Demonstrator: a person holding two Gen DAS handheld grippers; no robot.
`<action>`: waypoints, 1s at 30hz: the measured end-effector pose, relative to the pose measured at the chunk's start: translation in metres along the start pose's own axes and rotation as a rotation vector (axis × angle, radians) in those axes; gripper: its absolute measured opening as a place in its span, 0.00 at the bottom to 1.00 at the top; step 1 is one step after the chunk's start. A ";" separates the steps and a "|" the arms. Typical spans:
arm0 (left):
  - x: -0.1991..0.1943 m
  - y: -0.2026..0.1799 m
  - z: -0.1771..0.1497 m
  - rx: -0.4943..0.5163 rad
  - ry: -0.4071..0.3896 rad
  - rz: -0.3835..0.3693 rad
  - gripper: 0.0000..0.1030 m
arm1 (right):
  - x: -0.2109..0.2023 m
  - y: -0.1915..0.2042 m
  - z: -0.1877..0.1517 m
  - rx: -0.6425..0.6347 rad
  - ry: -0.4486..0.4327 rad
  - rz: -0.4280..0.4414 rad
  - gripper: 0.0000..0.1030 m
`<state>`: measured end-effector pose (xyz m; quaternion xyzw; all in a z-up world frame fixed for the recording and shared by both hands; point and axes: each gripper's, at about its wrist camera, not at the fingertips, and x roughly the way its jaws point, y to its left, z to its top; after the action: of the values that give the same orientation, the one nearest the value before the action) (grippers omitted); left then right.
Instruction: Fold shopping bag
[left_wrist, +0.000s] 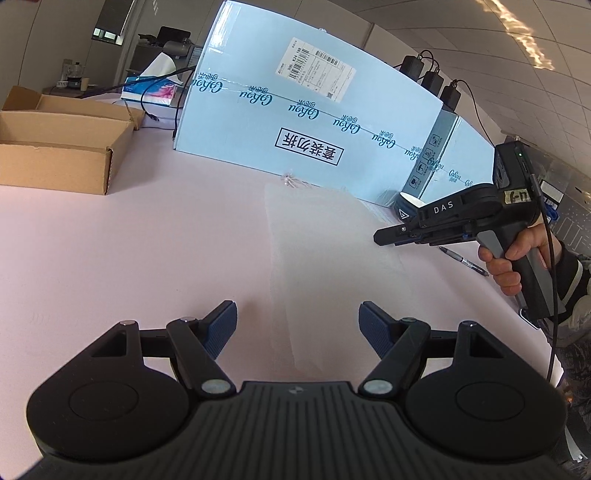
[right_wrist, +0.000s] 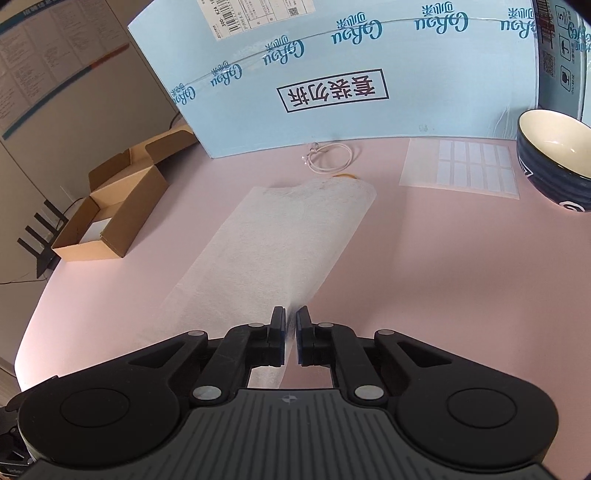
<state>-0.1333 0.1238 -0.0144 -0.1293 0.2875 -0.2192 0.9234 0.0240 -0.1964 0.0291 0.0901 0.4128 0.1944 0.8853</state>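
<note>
A white non-woven shopping bag (right_wrist: 280, 236) lies flat as a long strip on the pink table (right_wrist: 424, 295), its far end near a blue carton. In the left wrist view the same shopping bag (left_wrist: 325, 243) looks faint against the pink table (left_wrist: 147, 251). My left gripper (left_wrist: 297, 321) is open and hovers over the bag's near end, with nothing between its fingers. My right gripper (right_wrist: 291, 321) is shut on the bag's right edge near its closer end. A hand holds the right gripper (left_wrist: 376, 236) low at the bag's right side.
A large blue carton (right_wrist: 351, 85) stands behind the bag. An open cardboard box (right_wrist: 107, 225) sits to the left. A dark bowl (right_wrist: 554, 158), a label sheet (right_wrist: 465, 168) and a cord loop (right_wrist: 328, 158) lie to the right and behind. A pen (left_wrist: 465, 262) lies near the hand.
</note>
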 end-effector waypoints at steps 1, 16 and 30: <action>0.000 0.000 0.000 -0.001 0.002 0.004 0.69 | 0.000 -0.004 -0.003 0.022 -0.005 0.010 0.17; 0.012 0.020 0.012 -0.058 0.033 0.047 0.57 | -0.056 -0.032 -0.118 0.437 0.135 0.332 0.26; 0.001 0.005 -0.007 -0.023 0.041 -0.030 0.44 | -0.038 -0.006 -0.121 0.432 0.094 0.341 0.22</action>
<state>-0.1355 0.1267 -0.0223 -0.1395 0.3070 -0.2325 0.9123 -0.0894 -0.2178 -0.0244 0.3357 0.4641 0.2520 0.7800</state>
